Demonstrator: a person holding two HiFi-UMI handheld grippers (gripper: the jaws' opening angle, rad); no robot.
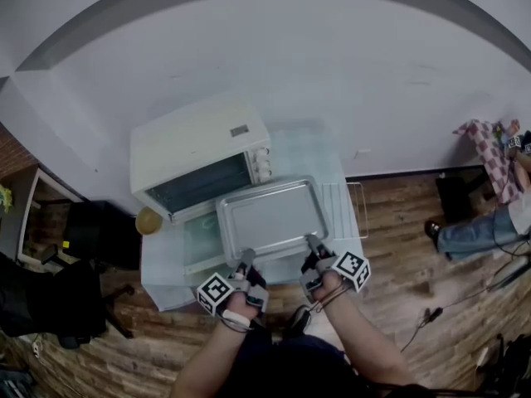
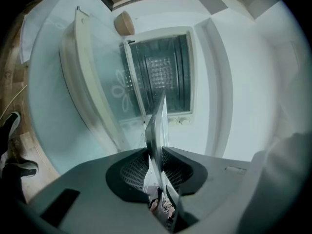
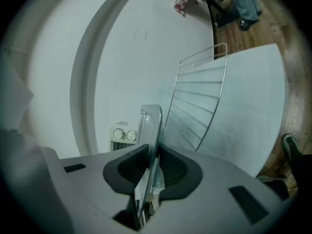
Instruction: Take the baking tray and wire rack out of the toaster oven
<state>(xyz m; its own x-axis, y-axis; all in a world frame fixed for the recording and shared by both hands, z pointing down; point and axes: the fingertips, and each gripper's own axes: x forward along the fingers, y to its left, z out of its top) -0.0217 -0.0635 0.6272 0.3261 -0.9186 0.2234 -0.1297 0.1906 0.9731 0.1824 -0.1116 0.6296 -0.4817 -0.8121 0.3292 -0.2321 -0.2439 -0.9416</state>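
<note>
A silver baking tray (image 1: 270, 215) hangs level in front of the white toaster oven (image 1: 199, 152), over its dropped glass door (image 1: 202, 239). My left gripper (image 1: 246, 259) is shut on the tray's near rim at the left, and my right gripper (image 1: 313, 243) is shut on the same rim at the right. In the left gripper view the tray (image 2: 157, 130) runs edge-on between the pads toward the open, empty oven cavity (image 2: 161, 74). In the right gripper view the tray (image 3: 148, 128) is clamped too, and the wire rack (image 3: 197, 101) lies flat on the table to its right.
The oven stands on a small pale table (image 1: 332, 168), with the wire rack (image 1: 353, 206) at its right side. A round tan object (image 1: 148, 220) sits by the oven's left corner. Wooden floor surrounds the table; a person's leg and shoe (image 1: 452, 235) are at the far right.
</note>
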